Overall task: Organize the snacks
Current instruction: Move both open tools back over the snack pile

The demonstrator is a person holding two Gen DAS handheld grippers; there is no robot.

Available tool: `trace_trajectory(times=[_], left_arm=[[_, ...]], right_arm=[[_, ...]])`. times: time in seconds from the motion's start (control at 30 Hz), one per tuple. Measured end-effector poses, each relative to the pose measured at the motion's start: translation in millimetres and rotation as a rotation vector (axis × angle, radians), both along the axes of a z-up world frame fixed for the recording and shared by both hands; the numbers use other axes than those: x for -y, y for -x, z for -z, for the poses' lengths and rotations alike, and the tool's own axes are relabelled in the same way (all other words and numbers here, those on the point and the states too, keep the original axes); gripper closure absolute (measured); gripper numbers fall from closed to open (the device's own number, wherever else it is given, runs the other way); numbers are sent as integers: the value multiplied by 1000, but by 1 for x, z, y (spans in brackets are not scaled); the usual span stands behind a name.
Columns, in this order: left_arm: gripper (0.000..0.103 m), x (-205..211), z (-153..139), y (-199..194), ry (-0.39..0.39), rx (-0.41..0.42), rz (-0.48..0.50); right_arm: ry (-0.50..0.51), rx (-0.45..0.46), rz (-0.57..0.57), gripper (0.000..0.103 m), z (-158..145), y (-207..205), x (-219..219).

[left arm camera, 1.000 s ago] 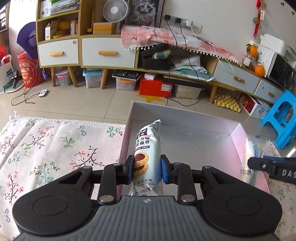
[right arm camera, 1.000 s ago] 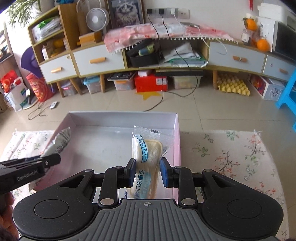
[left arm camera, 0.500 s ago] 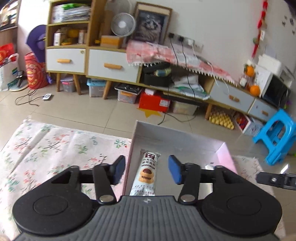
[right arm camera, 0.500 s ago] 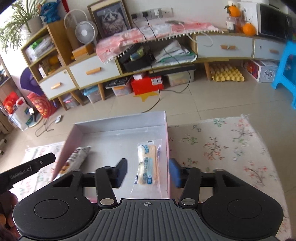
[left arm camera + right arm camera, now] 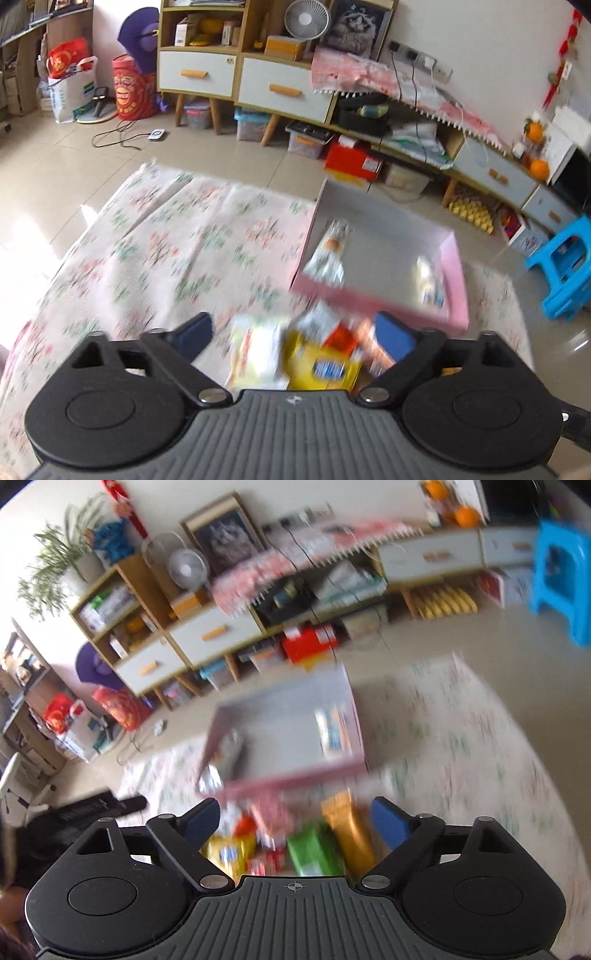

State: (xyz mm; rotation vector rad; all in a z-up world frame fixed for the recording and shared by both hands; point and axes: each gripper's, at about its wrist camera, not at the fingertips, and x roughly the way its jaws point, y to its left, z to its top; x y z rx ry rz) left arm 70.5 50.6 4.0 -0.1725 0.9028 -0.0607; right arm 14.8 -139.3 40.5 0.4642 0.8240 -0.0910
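A pink box (image 5: 456, 275) with a grey floor lies on the flowered cloth (image 5: 177, 243). In it lie a cookie packet (image 5: 328, 251) at the left and a bread packet (image 5: 428, 282) at the right; they also show in the right wrist view (image 5: 229, 747) (image 5: 334, 731). My left gripper (image 5: 295, 338) is open above a blurred pile of snacks, with a yellow packet (image 5: 325, 365) between the fingers. My right gripper (image 5: 295, 818) is open above the same pile, over a green packet (image 5: 314, 851) and an orange packet (image 5: 349, 830). Both views are motion-blurred.
A long cabinet (image 5: 280, 88) with drawers, boxes under it and a fan stands at the back. A blue stool (image 5: 565, 266) stands at the right on the tiled floor. The left gripper's tip (image 5: 96, 806) shows at the left of the right wrist view.
Both grippers let go of their packets in the box, opened wide and pulled back toward the snack pile in front of the box.
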Motion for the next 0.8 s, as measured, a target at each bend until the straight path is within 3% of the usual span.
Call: trace_trajectory(times=[0.1,0.17,0.33,0.5,0.6,0.7,0.8], left_arm=[[3,-4,26,17,-51,-59,10],[11,-7,37,12,-66,-139,23],[2,-11,33,14,-48,-75,-42],[1,3,39,19,-9,-120,69],[1,0,48,18,14,-166,75],[1,-2,55,23,-12,-175,49],[1,3,55,37,-86,-140,66]], right_arm=[[91,-102,-4,12,18,-3,-5],[127,-113,-30,12,23,-3,-6],[131,-114,-86,12,26,-2,-10],[173,-136,-161,12,32,11,-29],[190,-170,-190,12,40,17,-33],[213,-180,-161,12,43,18,-27],[211,-183,-139,12,44,16,-20]])
